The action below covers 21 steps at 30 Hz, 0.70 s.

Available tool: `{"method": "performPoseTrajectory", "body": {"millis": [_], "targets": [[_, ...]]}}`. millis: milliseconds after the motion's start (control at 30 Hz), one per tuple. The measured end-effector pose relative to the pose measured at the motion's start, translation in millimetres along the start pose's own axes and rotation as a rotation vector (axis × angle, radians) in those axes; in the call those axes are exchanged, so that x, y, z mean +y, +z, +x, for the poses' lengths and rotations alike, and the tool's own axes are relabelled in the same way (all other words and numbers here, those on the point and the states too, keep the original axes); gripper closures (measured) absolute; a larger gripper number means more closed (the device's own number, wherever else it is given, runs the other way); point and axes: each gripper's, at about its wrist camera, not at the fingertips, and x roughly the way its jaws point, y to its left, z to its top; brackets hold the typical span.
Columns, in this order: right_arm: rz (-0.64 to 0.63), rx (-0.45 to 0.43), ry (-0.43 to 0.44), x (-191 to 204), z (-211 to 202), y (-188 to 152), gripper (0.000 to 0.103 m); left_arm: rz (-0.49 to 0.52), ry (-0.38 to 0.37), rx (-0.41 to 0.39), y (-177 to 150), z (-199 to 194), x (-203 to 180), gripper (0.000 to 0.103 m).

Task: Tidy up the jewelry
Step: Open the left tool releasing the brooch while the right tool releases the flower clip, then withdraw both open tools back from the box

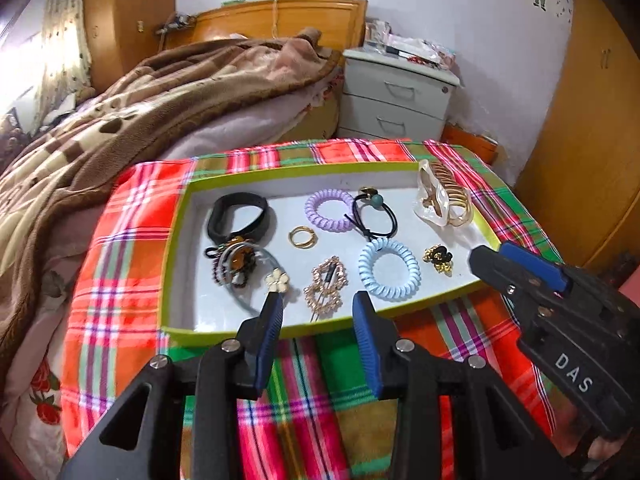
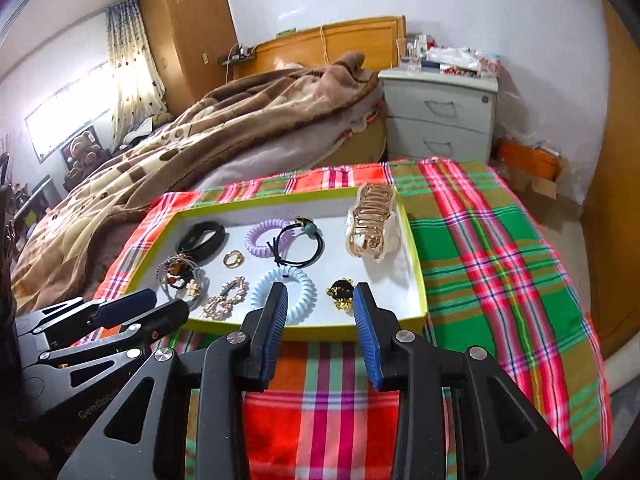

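Observation:
A shallow white tray with a lime rim (image 1: 176, 240) (image 2: 416, 264) lies on a plaid cloth. In it lie a black band (image 1: 240, 216), a purple coil tie (image 1: 328, 210), a blue coil tie (image 1: 389, 270) (image 2: 280, 292), a gold ring (image 1: 303, 237), a black elastic (image 1: 372, 216), a rhinestone clip (image 1: 326, 286), a gold-and-black clip (image 1: 439, 259) (image 2: 342, 292), a bunch of hair ties (image 1: 236, 264) and a gold claw clip (image 1: 444, 196) (image 2: 372, 220). My left gripper (image 1: 318, 304) is open and empty at the tray's near rim. My right gripper (image 2: 320, 296) is open and empty over the near rim.
The plaid cloth (image 2: 500, 248) covers the table. A bed with a brown blanket (image 1: 140, 120) lies to the left. A grey nightstand (image 1: 396, 100) stands behind, a wooden wardrobe (image 1: 592, 140) at the right. The right gripper's body (image 1: 560, 320) is beside the tray's right corner.

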Motion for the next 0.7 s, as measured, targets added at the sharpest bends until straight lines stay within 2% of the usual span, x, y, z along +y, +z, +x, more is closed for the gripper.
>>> {"method": "performPoseTrajectory", "body": {"millis": [100,233,700], "targets": [[0.002,-0.017,0.002,3.8,-9.3,-2.7,0.068,0.0,0.038,-0.023,-5.1,-8.9,0.0,0.065],[-0.007,-0.024,-0.002,8.5,-15.8,-7.1,0.068,-0.028,0.045,-0.038,-9.0,-17.4,3.3,0.065],[-0.004,-0.032,0.005,13.0,-25.7,-15.8,0.068,-0.034,0.033,-0.056,-16.4,-30.6,0.9,0.065]]}}
